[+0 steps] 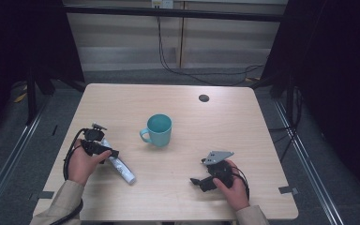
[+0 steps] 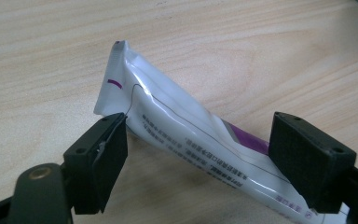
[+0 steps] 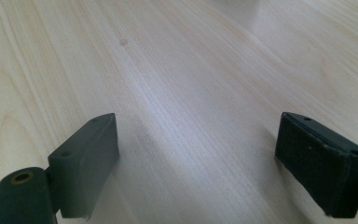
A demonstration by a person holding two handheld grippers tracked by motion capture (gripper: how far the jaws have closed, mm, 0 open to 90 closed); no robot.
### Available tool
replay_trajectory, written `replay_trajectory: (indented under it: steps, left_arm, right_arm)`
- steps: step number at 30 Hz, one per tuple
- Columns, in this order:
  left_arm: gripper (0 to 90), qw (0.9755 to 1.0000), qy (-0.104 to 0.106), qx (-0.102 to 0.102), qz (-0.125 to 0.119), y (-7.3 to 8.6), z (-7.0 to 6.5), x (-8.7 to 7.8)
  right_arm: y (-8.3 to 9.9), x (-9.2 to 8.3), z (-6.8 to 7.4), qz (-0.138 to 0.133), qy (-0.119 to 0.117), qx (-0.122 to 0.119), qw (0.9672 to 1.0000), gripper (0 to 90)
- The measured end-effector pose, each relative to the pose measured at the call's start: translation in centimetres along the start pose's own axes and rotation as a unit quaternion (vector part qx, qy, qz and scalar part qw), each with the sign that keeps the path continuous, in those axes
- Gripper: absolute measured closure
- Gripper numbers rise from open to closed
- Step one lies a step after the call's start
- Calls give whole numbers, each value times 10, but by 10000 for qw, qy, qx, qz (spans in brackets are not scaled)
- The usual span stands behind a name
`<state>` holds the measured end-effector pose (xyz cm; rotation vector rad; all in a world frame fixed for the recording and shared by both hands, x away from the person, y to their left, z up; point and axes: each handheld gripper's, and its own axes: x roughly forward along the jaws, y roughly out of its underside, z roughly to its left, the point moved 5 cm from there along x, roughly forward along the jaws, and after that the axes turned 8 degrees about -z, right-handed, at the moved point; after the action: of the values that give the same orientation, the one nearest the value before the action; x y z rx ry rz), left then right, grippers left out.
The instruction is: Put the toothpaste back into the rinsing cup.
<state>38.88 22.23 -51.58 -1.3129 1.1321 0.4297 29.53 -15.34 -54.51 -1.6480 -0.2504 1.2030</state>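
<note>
A white tube [image 2: 177,121] with purple marks and small print lies flat on the wooden table [image 1: 183,108]. My left gripper [image 2: 196,158] is open and straddles it near the crimped flat end, its left pad [image 2: 107,154] just at the tube's edge. In the high view the tube [image 1: 123,169] lies at the front left, slanting toward the person, with my left gripper [image 1: 107,152] over its far end. My right gripper [image 1: 198,182] rests low at the front right, pointing left. Its jaws stand open over bare wood in the right gripper view [image 3: 196,158].
A teal mug [image 1: 158,130] stands upright in the middle of the table, handle to the left. A small dark round hole [image 1: 204,98] marks the back right of the tabletop. Cables [image 1: 178,70] run across the floor behind.
</note>
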Motion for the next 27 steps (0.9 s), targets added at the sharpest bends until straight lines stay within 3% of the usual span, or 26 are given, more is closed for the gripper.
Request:
replay_trajectory:
  steps: [8,11,12,15,19,27]
  left_arm:
    - [197,9999,-38,-112,12,1,0,3]
    - [215,9997,91,-189,80,2,-3,6]
    - [226,9999,100,-63,106,2,-4,6]
    - [295,9998,81,46,155,1,-8,7]
    - [340,9998,86,-2,189,0,-8,7]
    - [499,9995,56,143,276,-3,-12,7]
  right_arm:
    - [0,0,0,1,-3,0,10000,124]
    - [0,0,0,1,-3,1,10000,124]
    - [0,0,0,1,-5,0,10000,124]
    - [0,0,0,1,-8,2,10000,125]
    - [0,0,0,4,-5,4,10000,124]
    - [0,0,0,5,-8,3,10000,124]
